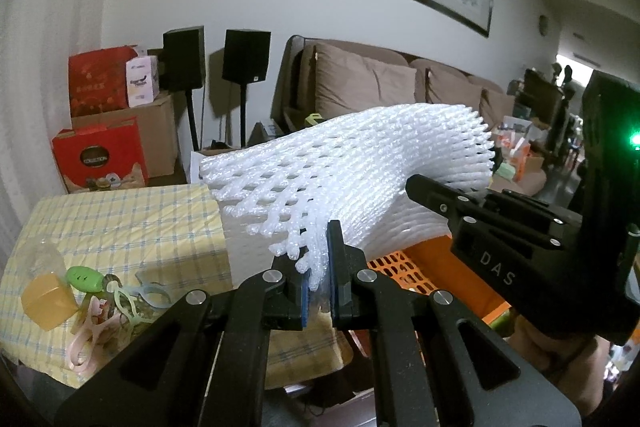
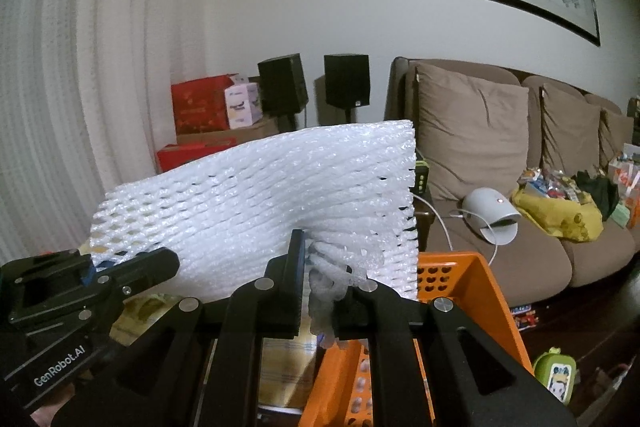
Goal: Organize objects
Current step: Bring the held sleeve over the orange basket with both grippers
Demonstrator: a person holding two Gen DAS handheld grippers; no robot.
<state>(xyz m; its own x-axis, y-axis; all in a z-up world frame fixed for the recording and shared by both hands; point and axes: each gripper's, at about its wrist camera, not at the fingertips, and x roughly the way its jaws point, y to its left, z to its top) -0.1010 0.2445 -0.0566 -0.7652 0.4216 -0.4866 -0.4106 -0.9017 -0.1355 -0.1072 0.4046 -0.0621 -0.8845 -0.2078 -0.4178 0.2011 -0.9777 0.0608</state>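
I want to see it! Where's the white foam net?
In both views, the white foam net hangs mid-frame between both tools, above the orange basket.

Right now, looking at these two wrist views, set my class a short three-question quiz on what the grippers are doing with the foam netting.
1. True or false: both the left gripper and the right gripper are clamped on the white foam net.
2. Multiple choice: the orange basket sits (A) on the sofa, (B) just below and beyond the held net, (C) on top of the red boxes.
3. Fill in: the small clips and the green gadget lie on a yellow ______ cloth.

Key: 1 true; 2 B; 3 checked.
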